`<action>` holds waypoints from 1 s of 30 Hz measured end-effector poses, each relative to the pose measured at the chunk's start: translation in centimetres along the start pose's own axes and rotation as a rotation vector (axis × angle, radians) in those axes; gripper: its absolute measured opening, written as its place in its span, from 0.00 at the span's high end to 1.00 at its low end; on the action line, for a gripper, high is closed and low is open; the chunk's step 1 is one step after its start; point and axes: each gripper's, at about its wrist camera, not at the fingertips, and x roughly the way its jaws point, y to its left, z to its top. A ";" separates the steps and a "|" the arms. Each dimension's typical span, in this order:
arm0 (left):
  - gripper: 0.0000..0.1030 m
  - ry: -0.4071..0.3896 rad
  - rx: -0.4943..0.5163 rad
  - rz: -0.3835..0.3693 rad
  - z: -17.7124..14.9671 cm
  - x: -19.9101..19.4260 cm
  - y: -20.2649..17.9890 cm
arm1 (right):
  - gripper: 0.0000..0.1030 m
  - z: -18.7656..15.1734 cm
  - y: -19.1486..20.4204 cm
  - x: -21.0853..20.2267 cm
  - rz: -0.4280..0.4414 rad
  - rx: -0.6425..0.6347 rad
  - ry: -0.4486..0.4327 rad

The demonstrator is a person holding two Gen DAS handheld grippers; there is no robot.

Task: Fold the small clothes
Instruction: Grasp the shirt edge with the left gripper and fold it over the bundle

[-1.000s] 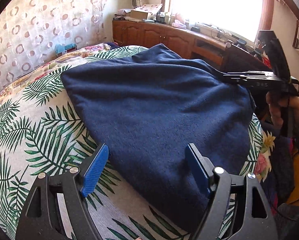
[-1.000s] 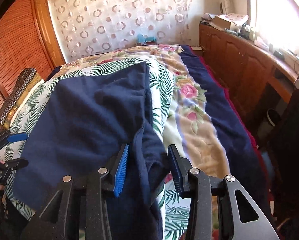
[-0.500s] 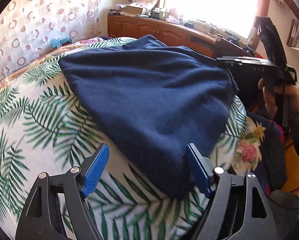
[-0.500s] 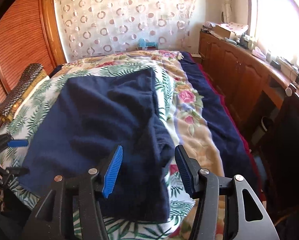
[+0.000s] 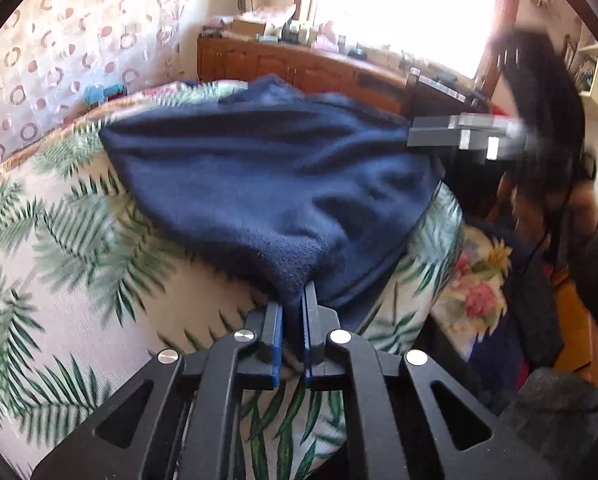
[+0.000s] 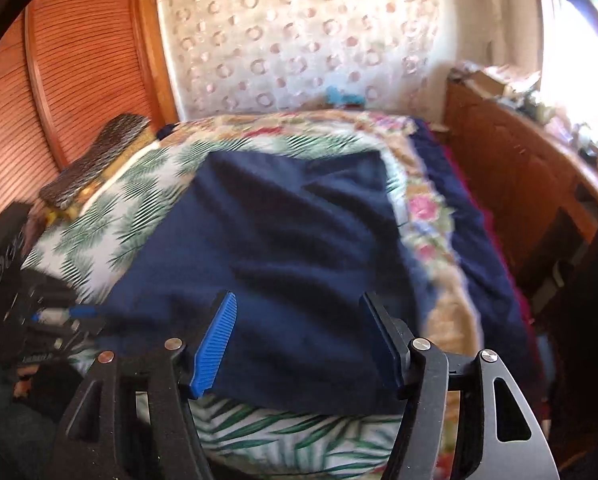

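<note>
A navy fleece garment [image 5: 259, 184] lies spread and wrinkled on the bed. In the left wrist view my left gripper [image 5: 295, 300] is closing, and its blue pads press on the garment's near corner, which bunches up into the jaws. The right wrist view shows the same garment [image 6: 283, 240] with my right gripper [image 6: 299, 300] over its near edge. Those jaws are opening, and the cloth lies under the gap with neither pad touching it. The right gripper [image 5: 415, 136] also shows blurred at the cloth's far side, in a person's hand [image 5: 579, 208]. My left gripper [image 6: 79, 312] appears at the left edge.
The bed has a palm-leaf sheet [image 5: 59, 280] and a floral quilt [image 6: 427, 208] along its side. A wooden cabinet [image 5: 299, 64] runs under the bright window. A louvred wooden door [image 6: 79, 60] and a dark patterned cushion [image 6: 95, 160] stand by the bed's far corner.
My left jaws went from wide open to shut on the garment's near corner. My right jaws widened and drew back along the garment, and the cloth is now more wrinkled.
</note>
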 end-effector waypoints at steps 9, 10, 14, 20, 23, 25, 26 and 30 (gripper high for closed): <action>0.92 -0.141 0.009 -0.008 6.1 -2.1 0.5 | 0.33 -0.4 2.0 -0.6 0.088 -0.064 0.002; 0.92 -0.148 -0.001 -0.016 6.5 -2.0 0.7 | 0.31 -0.5 2.2 -0.6 0.096 -0.072 0.000; 0.92 -0.175 -0.022 -0.022 7.2 -2.3 1.2 | 0.30 -0.6 2.9 1.4 0.014 -0.140 0.034; 0.92 -0.192 -0.038 -0.016 7.4 -2.4 1.8 | 0.30 -0.6 2.6 4.2 -0.140 -0.233 0.080; 0.92 -0.200 -0.039 -0.007 7.2 -2.8 2.0 | 0.30 0.0 1.3 4.4 -0.234 -0.249 0.076; 0.92 -0.206 -0.041 -0.005 7.2 -3.0 2.2 | 0.30 0.6 0.3 4.9 -0.256 -0.244 0.099; 0.92 -0.211 -0.045 -0.004 7.3 -3.1 2.4 | 0.30 1.0 -0.3 5.1 -0.269 -0.246 0.111; 0.92 -0.224 -0.054 0.001 7.6 -3.2 2.9 | 0.73 3.4 -1.1 5.3 -0.258 -0.268 0.092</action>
